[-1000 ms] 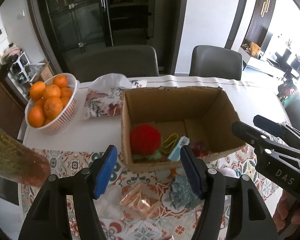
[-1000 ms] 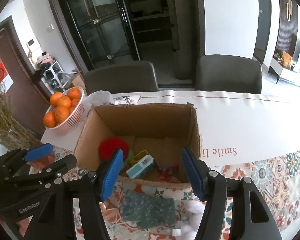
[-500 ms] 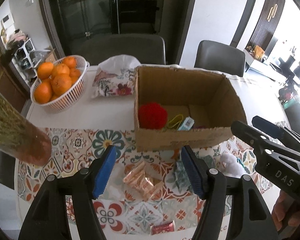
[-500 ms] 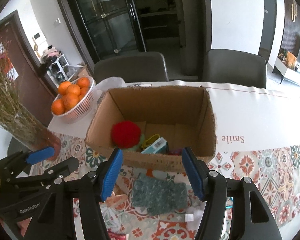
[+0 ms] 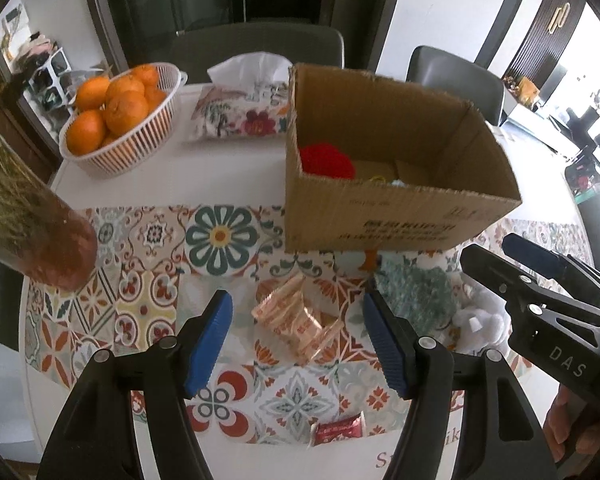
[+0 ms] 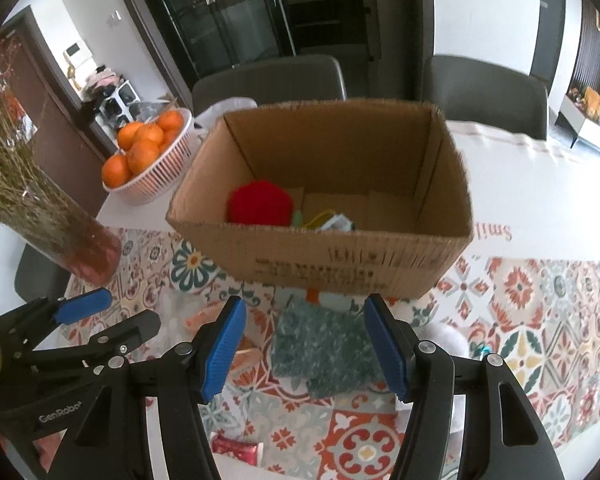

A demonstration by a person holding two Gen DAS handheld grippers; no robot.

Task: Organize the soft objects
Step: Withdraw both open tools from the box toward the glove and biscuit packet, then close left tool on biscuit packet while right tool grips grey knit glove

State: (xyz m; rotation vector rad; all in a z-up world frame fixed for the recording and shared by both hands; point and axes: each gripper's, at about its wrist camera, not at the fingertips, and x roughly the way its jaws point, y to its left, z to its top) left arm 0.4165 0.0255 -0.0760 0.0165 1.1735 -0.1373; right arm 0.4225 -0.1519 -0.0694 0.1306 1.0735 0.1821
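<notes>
An open cardboard box (image 5: 400, 216) (image 6: 340, 264) stands on the patterned cloth and holds a red knitted ball (image 5: 326, 160) (image 6: 258, 202) and small packets. In front of it lie a pink wrapped pack (image 5: 296, 320), a teal fuzzy cloth (image 5: 416, 292) (image 6: 324, 344) and a white plush toy (image 5: 480, 324). My left gripper (image 5: 304, 344) is open and empty above the pink pack. My right gripper (image 6: 304, 352) is open and empty above the teal cloth. Each gripper also shows in the other's view: the right one (image 5: 512, 264), the left one (image 6: 108, 312).
A white basket of oranges (image 5: 116, 120) (image 6: 148, 152) and a floral tissue pouch (image 5: 244, 116) sit at the back left. A vase of dried stems (image 5: 36, 224) (image 6: 60, 232) stands at the left. A small red packet (image 5: 336, 432) (image 6: 236, 450) lies near the table's front edge. Chairs stand behind.
Both grippers have pulled back from the box toward the table's front. The objects lying in front of the box now sit between the open fingers. Both stay open and empty.
</notes>
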